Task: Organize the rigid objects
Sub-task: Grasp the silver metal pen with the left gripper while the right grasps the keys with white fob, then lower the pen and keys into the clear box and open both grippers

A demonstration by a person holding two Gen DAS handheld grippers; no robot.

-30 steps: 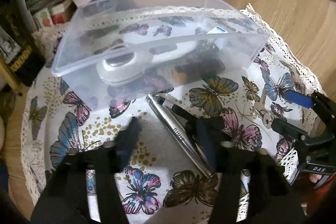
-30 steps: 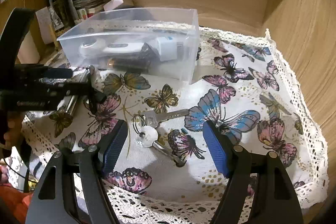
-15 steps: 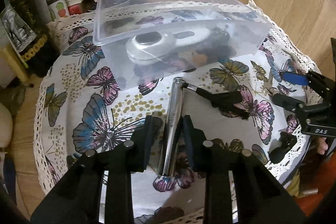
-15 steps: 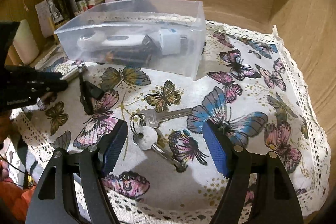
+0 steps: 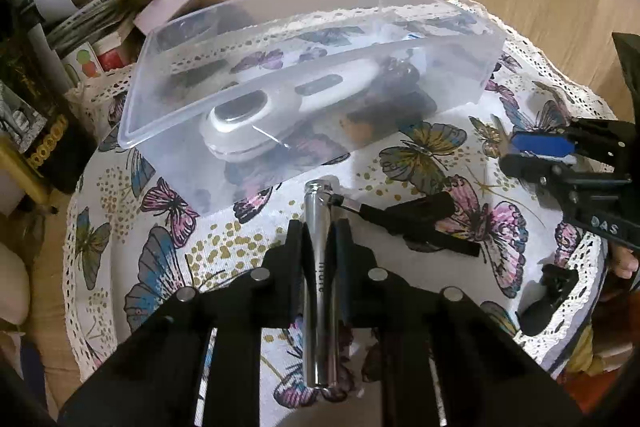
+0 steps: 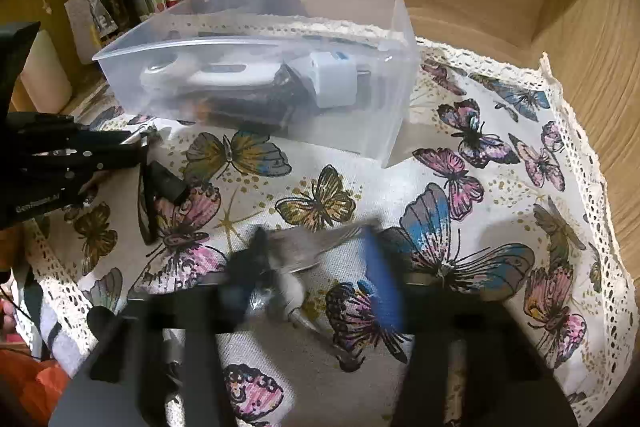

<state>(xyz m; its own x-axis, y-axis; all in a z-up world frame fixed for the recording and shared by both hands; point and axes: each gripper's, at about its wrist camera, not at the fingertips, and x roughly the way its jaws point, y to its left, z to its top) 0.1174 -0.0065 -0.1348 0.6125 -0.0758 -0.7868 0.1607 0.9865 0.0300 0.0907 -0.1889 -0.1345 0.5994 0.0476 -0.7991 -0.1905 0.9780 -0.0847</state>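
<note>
left gripper (image 5: 318, 239) is clamping the silver tube (image 5: 319, 279) on the cloth at 6 o'clock of the clear box (image 5: 304, 87), seen only in left cam. right cam is showing right gripper (image 6: 316, 267) blurred round the keys (image 6: 292, 267); can't tell if it's gripping.

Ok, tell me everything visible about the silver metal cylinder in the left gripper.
The silver cylinder is a slim, shiny metal tube with a flat round end and faint lettering along its side. It lies lengthwise between the left gripper fingers, which are shut on its middle, pointing toward the clear plastic box. A small link near its far end joins it to a black piece on the butterfly cloth.
</note>
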